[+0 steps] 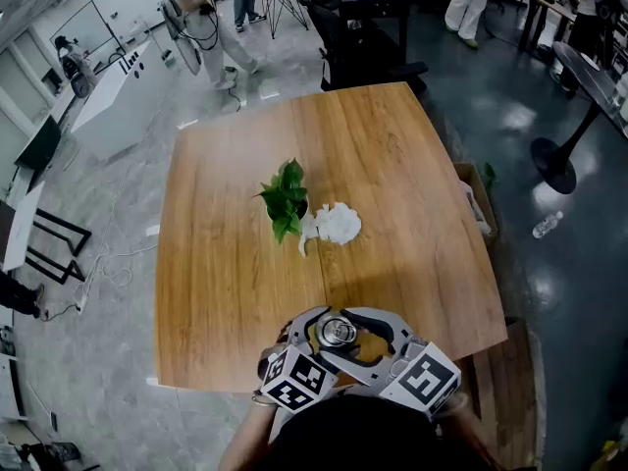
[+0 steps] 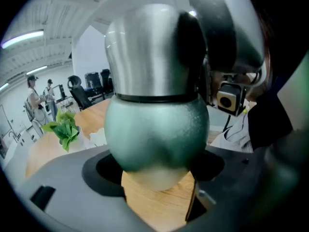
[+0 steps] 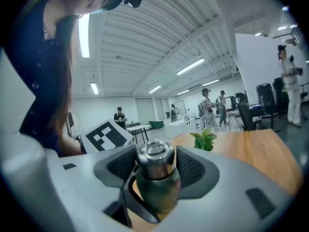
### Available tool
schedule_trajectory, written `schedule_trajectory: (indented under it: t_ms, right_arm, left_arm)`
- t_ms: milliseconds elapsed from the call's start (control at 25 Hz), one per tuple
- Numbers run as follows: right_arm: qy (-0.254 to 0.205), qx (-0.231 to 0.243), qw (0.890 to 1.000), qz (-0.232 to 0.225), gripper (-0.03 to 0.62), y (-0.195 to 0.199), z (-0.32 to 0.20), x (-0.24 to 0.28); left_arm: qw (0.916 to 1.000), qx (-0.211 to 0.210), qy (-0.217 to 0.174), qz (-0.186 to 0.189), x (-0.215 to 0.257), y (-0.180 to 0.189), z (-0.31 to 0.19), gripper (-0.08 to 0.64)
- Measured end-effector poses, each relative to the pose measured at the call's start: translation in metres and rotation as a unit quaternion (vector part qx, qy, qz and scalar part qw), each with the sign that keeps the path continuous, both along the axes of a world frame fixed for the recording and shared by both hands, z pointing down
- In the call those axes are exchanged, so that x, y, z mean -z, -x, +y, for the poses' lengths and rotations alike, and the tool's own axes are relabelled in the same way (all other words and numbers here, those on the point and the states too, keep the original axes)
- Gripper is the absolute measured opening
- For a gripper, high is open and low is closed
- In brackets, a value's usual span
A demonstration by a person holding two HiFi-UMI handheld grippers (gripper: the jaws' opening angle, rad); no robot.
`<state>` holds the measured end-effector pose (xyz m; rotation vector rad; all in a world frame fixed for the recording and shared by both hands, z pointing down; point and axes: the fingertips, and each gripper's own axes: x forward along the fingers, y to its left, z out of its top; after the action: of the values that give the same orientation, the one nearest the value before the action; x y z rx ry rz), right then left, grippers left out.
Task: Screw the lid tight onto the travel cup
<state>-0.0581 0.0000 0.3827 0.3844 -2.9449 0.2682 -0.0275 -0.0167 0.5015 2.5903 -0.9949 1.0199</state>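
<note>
A travel cup with a dark green body [image 2: 157, 134] and a silver lid [image 2: 149, 52] stands at the near edge of the wooden table [image 1: 392, 165]. In the head view the cup [image 1: 339, 334] shows from above between both grippers. My left gripper [image 2: 157, 178] is shut on the green body low down. My right gripper [image 3: 155, 170] reaches in from the other side, and its ribbed pads [image 3: 190, 170] sit against the silver lid [image 3: 154, 158]. In the left gripper view the right gripper's grey finger [image 2: 227, 33] wraps the lid's side.
A small green plant [image 1: 286, 196] and a crumpled white wad [image 1: 337, 224] lie mid-table, beyond the cup. People stand and walk on the floor past the far edge. A cardboard box [image 1: 475, 199] sits off the table's right side.
</note>
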Motion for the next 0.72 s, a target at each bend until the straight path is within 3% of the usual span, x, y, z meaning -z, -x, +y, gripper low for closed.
schedule_trajectory:
  t_ms: [120, 200, 360, 520, 600, 720]
  right_arm:
    - [-0.014, 0.034, 0.999, 0.040, 0.258, 0.003, 0.009, -0.008]
    - [-0.025, 0.029, 0.998, 0.052, 0.258, 0.006, 0.012, -0.013]
    - [-0.026, -0.028, 0.998, 0.048, 0.258, 0.012, 0.007, -0.015]
    - [0.008, -0.078, 0.997, 0.026, 0.256, 0.011, -0.001, -0.019]
    - [0.023, -0.061, 0.997, 0.031, 0.256, 0.012, 0.003, -0.019]
    - [0.012, 0.036, 0.997, 0.060, 0.258, 0.014, 0.023, -0.017]
  left_arm:
    - [0.9994, -0.031, -0.006, -0.012, -0.007, -0.004, 0.008, 0.391]
    - [0.9998, -0.022, -0.004, -0.003, -0.011, -0.004, 0.009, 0.391]
    - [0.9989, 0.037, -0.002, 0.028, -0.013, 0.003, 0.002, 0.391]
    - [0.9940, 0.097, -0.014, 0.050, -0.014, 0.010, -0.008, 0.391]
    - [0.9948, 0.072, -0.012, 0.071, -0.014, 0.007, -0.001, 0.391]
    - [0.9945, -0.043, 0.004, 0.095, -0.010, -0.005, 0.024, 0.391]
